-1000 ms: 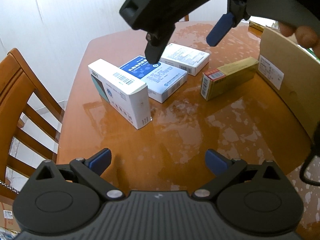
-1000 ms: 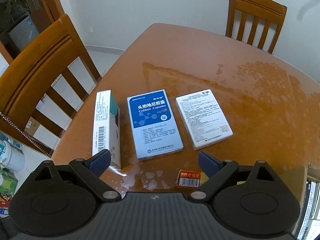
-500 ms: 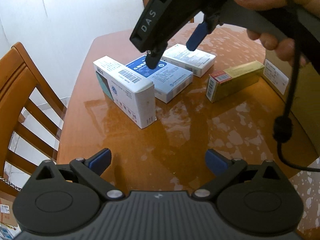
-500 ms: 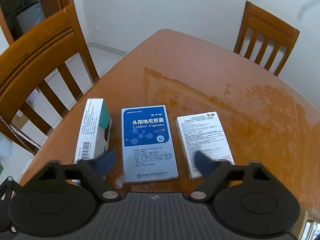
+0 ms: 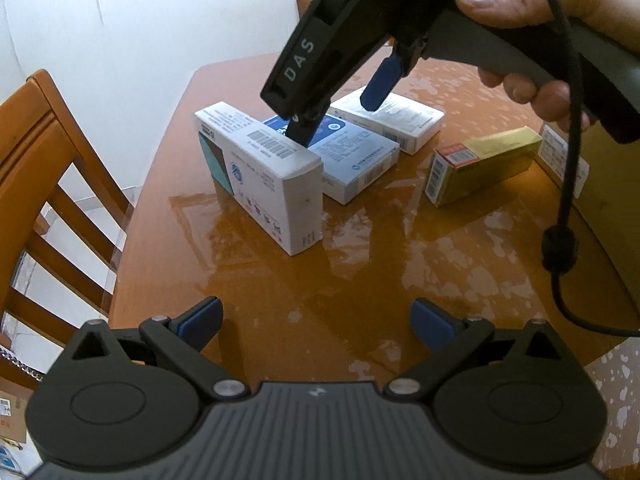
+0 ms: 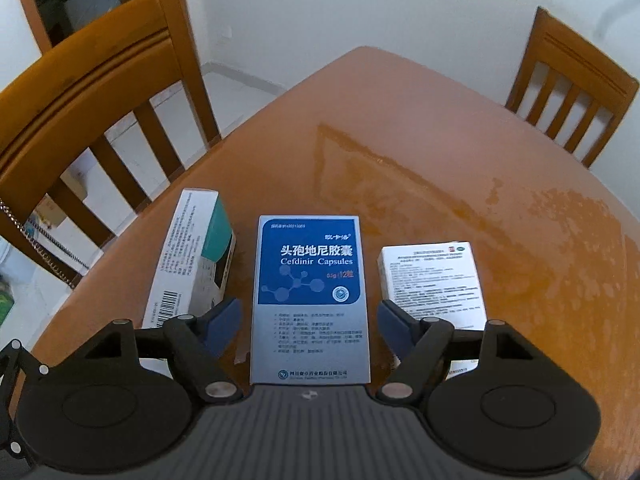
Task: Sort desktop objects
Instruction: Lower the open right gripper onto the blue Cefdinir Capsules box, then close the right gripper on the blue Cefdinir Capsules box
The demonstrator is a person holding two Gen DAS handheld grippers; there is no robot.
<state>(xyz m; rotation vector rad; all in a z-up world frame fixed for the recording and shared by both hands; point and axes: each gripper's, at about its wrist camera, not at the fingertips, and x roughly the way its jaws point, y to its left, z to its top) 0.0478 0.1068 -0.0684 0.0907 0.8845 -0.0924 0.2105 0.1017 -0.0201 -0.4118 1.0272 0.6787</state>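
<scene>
Right gripper (image 6: 308, 320) unclenched, jaws straddling flat blue-and-white cardboard medicine box (image 6: 310, 300), lower centre, for pickup. Left gripper (image 5: 316, 320) released, empty, waiting.

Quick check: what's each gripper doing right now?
Left gripper: open, holding nothing.
Right gripper: open, straddling the blue Cefdinir box, pads not yet on it.

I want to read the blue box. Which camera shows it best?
The right wrist view: the blue box lies face up in the middle, words clear. In the left wrist view, the right tool and a white box hide part of it.
</scene>
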